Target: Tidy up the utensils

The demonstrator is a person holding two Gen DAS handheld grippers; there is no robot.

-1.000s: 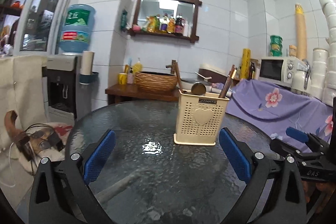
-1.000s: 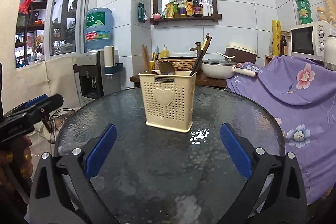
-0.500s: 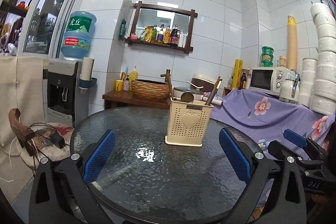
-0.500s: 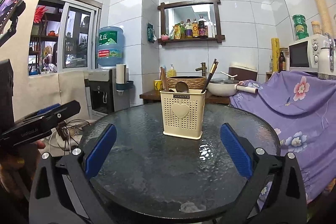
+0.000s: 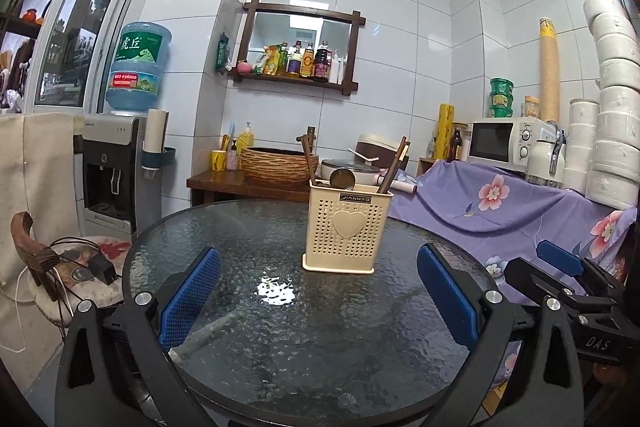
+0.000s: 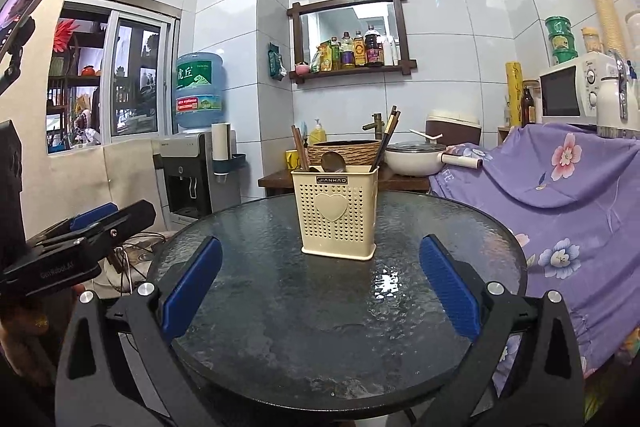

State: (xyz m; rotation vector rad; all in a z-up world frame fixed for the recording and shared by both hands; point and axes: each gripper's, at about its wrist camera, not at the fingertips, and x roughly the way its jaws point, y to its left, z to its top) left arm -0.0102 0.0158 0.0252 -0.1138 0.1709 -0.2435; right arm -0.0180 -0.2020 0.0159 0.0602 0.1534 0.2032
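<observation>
White-tiled kitchen; round, dark, textured-glass worktop (image 5: 320, 339) in the middle, with glare spots on the glass.

Nearest: left tongs (image 5: 318, 293) spread wide over the near rim of the worktop, blue pads facing each other, nothing between them. Right tongs (image 6: 320, 287) likewise spread wide and empty, over the same near edge. In the left wrist view the right tongs show at the far right margin, off the worktop edge; in the right wrist view the left tongs show at the far left, with part of a hand (image 6: 24, 331) under them.

Mid-worktop: cream perforated utensil holder (image 5: 347, 227) standing upright, heart emblem and "JIANHAO" label on its front. It stands well ahead of both tongs, apart from them. Inside it: dark chopsticks (image 5: 394, 167) leaning right, another dark stick or pair (image 5: 308, 159) at the left, and a spoon (image 5: 342, 178) with its round bowl up, near the middle.

Left of the worktop: chair (image 5: 32, 251) with cables (image 5: 88, 263) lying on the seat.

Behind: wooden side table (image 5: 224, 183) carrying a woven basket (image 5: 278, 165) and a white pot (image 6: 416, 157). Water dispenser (image 5: 112, 167) with a blue bottle on top at the left. Purple floral cloth (image 5: 500, 211) draped at the right, microwave (image 5: 504, 143) above it. Wall shelf (image 5: 298, 53) with bottles on the far wall.
</observation>
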